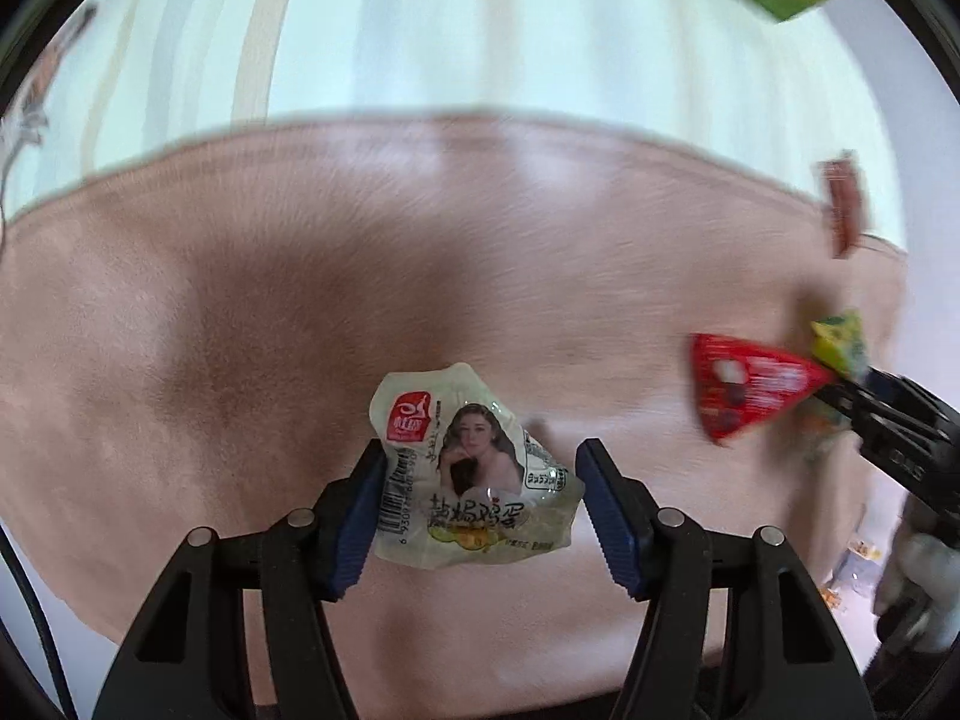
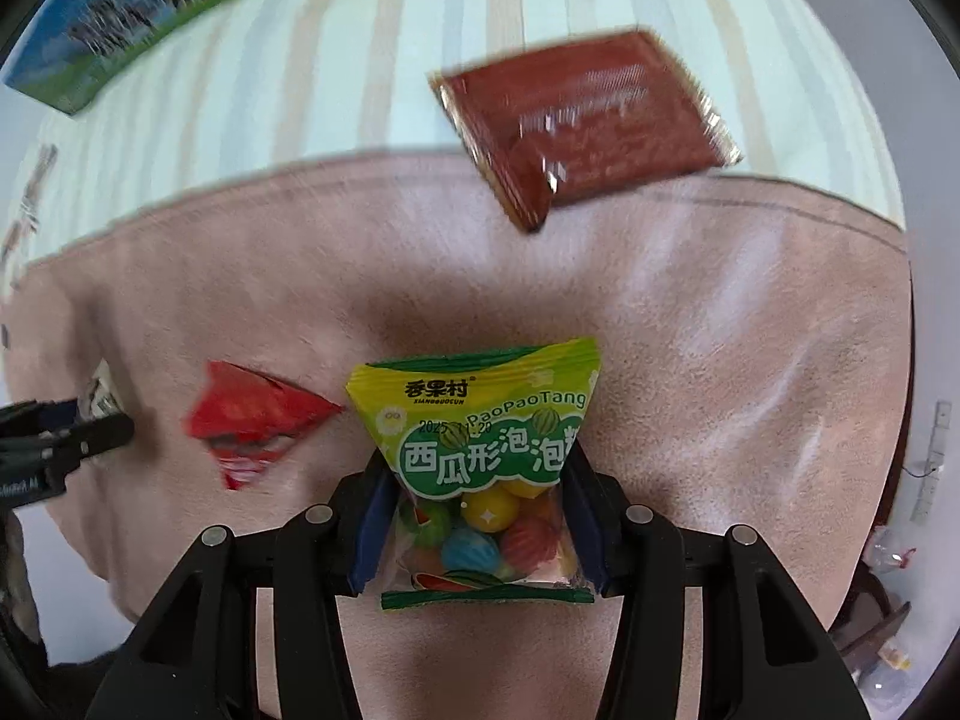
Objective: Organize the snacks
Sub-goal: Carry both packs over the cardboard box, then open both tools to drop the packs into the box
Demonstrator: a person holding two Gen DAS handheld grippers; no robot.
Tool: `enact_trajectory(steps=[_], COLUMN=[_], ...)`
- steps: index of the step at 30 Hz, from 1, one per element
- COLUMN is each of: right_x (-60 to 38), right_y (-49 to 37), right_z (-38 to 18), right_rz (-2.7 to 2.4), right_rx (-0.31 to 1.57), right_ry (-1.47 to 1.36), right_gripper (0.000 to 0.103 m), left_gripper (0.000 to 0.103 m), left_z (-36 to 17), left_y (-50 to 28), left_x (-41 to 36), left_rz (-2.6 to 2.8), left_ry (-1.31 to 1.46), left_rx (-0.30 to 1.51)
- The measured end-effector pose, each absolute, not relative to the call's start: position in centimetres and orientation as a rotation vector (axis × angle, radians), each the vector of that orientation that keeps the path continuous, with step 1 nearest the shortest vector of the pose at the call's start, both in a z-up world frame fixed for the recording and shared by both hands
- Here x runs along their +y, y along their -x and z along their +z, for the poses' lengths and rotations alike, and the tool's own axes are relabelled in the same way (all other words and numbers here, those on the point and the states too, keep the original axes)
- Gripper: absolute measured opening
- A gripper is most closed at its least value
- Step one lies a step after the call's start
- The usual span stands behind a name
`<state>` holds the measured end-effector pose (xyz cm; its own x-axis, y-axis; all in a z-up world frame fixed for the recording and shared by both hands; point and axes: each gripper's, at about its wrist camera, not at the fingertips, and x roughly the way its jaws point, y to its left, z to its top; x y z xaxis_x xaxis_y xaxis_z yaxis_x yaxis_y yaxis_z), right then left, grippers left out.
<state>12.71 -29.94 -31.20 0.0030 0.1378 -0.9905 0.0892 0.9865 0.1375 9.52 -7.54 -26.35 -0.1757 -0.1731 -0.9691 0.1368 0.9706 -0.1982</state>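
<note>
Right gripper (image 2: 474, 531) pinching the gum bag (image 2: 480, 468), bag upright between its pads. Left gripper (image 1: 480, 516) spread around the egg packet (image 1: 474, 474): left pad touching, right pad just clear. Red packet (image 2: 258, 420) lies beyond on the pink blanket (image 2: 720, 360), between the two, nearer the right gripper.

Left hand-held gripper (image 1: 480, 510) parted; right hand-held gripper (image 2: 474, 516) clamped.
</note>
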Motion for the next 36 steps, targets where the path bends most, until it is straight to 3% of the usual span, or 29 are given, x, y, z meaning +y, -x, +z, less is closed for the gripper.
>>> enact_trajectory(steps=[8,16,21,25,36], right_x=[-29.9,-28.4,-25.9,-24.7,-22.1], right_y=[-14.2,-22.5,-28.8,-33.4,-40.2], right_z=[-21.3,-10.3,-6.9,-7.3,-15.9], right_rz=[0.172,0.3,0.304,0.302,0.253], right_rx=[1.402,1.181,1.102,1.112,1.266], right_ry=[-0.299,-0.33,-0.272,-0.264,-0.293], right_gripper=[0.053,0.053,0.053,0.053,0.054], left_gripper=[0.061,0.061,0.061,0.061,0.063], left_z=[-14.7,-5.6,-5.4,-7.3,-14.1], left_y=[-13.6,-22.6,-28.9,-32.2,-36.8], left_x=[-9.5,-8.8,-5.4,-3.3,-2.0], left_rz=[-0.441,-0.476,-0.378,-0.31,-0.164], left_ry=[0.138,0.11,0.081,0.051,-0.099], left_rx=[1.514,1.319,1.318,1.357,1.464])
